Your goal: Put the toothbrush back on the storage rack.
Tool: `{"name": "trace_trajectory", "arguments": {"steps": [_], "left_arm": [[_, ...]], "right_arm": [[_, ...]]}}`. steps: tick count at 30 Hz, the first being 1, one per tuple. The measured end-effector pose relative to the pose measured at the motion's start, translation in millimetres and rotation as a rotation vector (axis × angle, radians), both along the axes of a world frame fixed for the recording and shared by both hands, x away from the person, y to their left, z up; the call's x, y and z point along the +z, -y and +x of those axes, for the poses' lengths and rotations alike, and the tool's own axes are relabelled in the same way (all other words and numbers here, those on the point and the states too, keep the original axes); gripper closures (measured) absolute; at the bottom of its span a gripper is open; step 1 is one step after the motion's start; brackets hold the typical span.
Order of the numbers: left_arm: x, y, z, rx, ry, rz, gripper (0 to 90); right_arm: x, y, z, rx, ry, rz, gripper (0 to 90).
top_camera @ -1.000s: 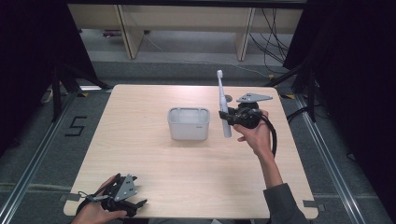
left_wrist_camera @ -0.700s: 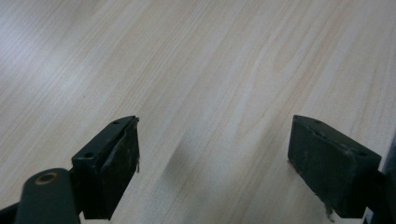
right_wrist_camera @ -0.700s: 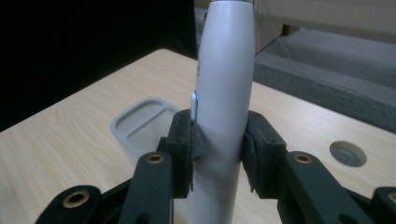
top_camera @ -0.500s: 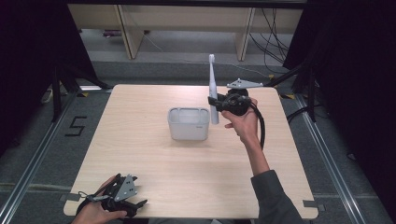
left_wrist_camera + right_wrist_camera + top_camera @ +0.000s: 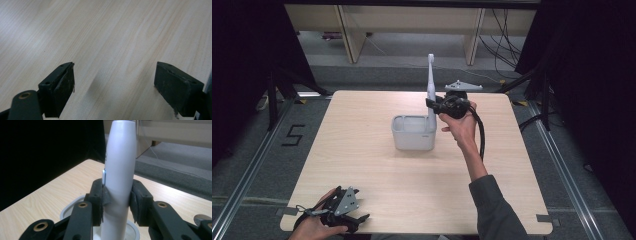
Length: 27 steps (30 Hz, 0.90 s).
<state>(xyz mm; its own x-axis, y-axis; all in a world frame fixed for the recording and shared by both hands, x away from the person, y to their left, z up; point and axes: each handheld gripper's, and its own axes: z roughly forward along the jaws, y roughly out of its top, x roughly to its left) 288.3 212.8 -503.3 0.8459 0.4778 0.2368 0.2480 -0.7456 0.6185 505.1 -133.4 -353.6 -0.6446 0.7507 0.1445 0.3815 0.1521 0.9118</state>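
The right gripper [image 5: 432, 104] pinches an upright electric toothbrush [image 5: 431, 85] by its smooth, stiff, probably slippery handle, its base over the white cup [image 5: 412, 135] mid-desk [image 5: 362, 170], while the left gripper [image 5: 354, 220] rests spread at the near edge.

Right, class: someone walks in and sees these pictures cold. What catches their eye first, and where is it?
First, the white toothbrush standing upright, clamped in the right tongs above the grey cup at the table's middle, its lower end going down into the cup. Next, the left tongs, open and holding nothing, low at the near left corner of the table.
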Motion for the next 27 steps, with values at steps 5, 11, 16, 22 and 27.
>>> {"name": "trace_trajectory", "arguments": {"steps": [5,11,16,22,27], "left_arm": [[0.4,-0.2,0.1,-0.002,0.000,0.002,16.4],[-0.4,0.5,-0.3,-0.003,-0.003,0.003,16.4],[-0.1,0.1,-0.3,-0.001,0.000,-0.001,16.3],[0.2,0.2,-0.6,-0.005,0.000,-0.001,16.4],[0.1,0.3,-0.6,-0.006,-0.001,0.000,16.3]], "right_arm": [[-1.6,-2.3,4.1,-0.014,-0.004,0.005,66.5],[-6.7,-6.2,9.5,-0.028,0.027,-0.014,66.5],[-11.8,-9.3,13.7,-0.045,0.009,-0.017,66.5],[-18.5,-11.6,16.1,-0.059,-0.014,-0.011,66.4],[-24.6,-12.8,18.0,-0.061,-0.014,-0.024,66.3]]}}
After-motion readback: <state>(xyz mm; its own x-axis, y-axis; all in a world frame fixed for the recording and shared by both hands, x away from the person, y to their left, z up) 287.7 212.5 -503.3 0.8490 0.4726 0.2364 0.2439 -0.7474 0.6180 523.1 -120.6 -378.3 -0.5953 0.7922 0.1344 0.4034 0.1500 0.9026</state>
